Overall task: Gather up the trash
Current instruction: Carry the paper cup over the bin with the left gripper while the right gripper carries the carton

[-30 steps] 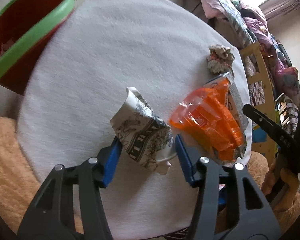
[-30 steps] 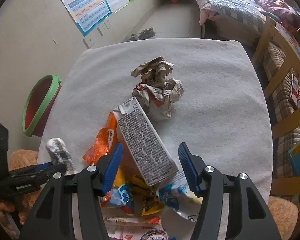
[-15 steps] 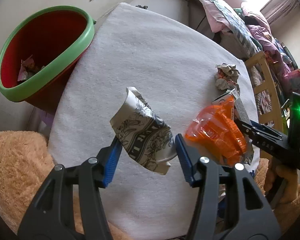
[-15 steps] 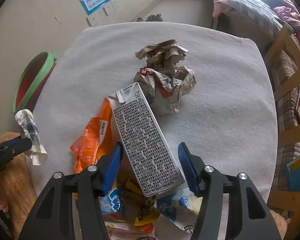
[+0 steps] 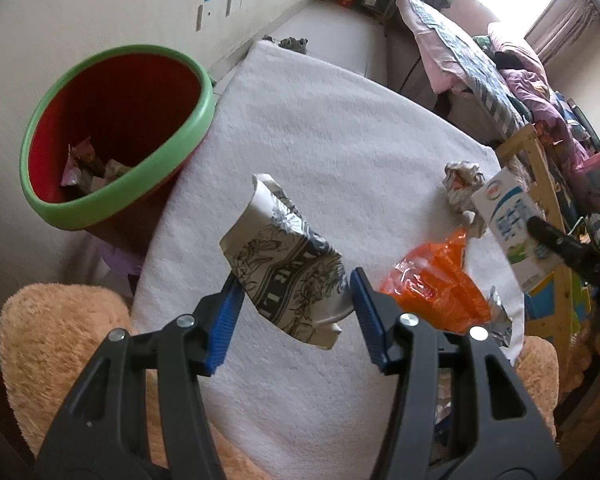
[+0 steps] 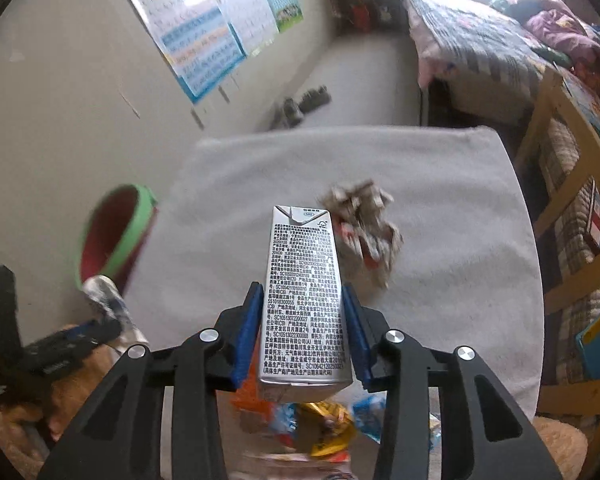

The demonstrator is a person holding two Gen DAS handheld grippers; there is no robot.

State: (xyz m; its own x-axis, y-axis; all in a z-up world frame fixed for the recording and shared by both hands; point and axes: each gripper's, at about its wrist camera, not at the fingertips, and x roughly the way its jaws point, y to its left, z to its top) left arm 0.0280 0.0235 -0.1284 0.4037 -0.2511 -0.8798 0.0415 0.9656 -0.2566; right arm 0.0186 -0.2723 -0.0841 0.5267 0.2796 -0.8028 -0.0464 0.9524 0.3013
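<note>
Left tongs (image 5: 296,308) pinch a crushed paper cup (image 5: 284,264); right tongs (image 6: 302,332) clamp a milk carton (image 6: 304,300) mid-body. Both look light, crushable; gentle side grips suit.

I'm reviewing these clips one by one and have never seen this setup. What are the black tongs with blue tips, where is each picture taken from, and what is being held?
There is no robot here. A person holds a hand-held claw in each hand, and a wide-angle camera on each one looks forward along its two blue-tipped fingers.

In the left view, the left claw is shut on a crushed paper cup held above the white cloth-covered table. Beside the table stands a red bin with a green rim, with some scraps already inside.

In the right view, the right claw is shut on a milk carton, lifted off the table. The same carton shows at the right edge of the left view.

On the table lie a wad of crumpled paper, an orange plastic wrapper and more colourful wrappers near the front edge.
</note>
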